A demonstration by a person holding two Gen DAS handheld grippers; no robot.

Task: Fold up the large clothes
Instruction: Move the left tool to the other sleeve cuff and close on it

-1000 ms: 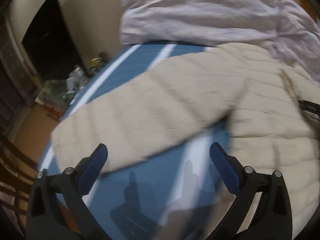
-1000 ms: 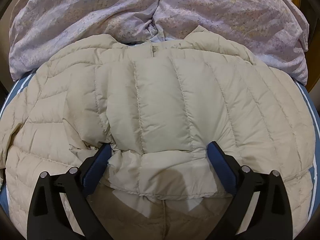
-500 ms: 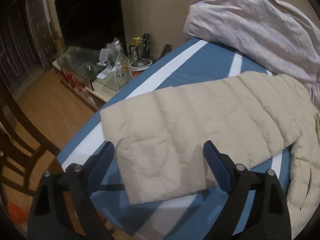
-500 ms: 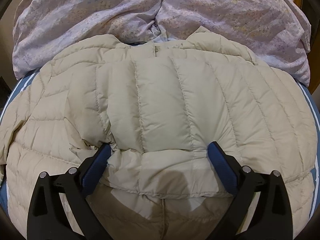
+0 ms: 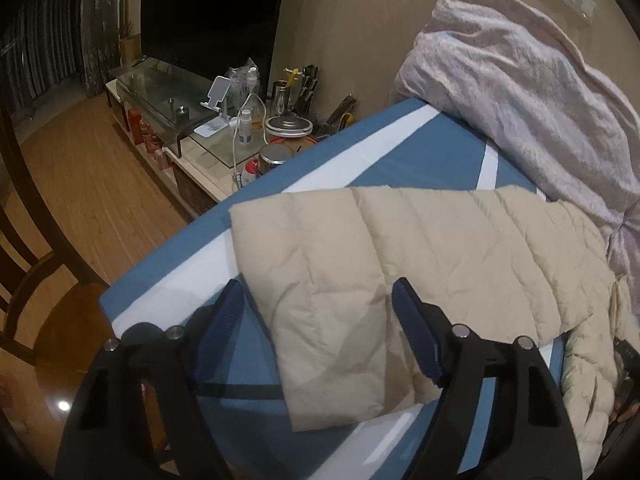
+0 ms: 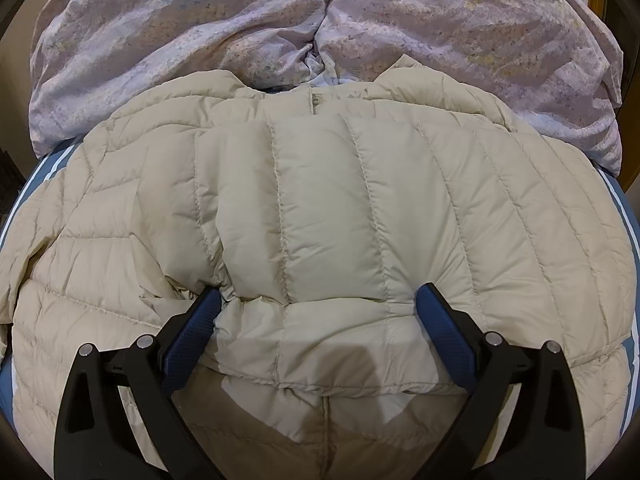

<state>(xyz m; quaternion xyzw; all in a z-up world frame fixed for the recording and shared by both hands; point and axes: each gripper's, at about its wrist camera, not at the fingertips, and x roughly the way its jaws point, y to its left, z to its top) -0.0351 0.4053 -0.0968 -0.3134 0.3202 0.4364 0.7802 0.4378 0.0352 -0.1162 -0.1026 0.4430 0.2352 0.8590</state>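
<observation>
- The left gripper (image 5: 318, 306) has its jaws spread wide, straddling the cuff end of the beige puffer jacket's sleeve (image 5: 360, 280); whether the pads touch the fabric cannot be told.
- The right gripper (image 6: 320, 306) also stands wide open, its blue pads (image 6: 188, 336) on either side of a folded-over sleeve on the jacket's body.
- The beige puffer jacket (image 6: 340, 208) lies spread on the blue-and-white striped bed sheet (image 5: 400, 152), one sleeve stretched outward to the left, collar toward the lilac duvet (image 6: 280, 32).
- Beside the bed stand a glass-topped cabinet (image 5: 168, 92) with bottles and jars, a wooden chair (image 5: 36, 288) and wood flooring.
</observation>
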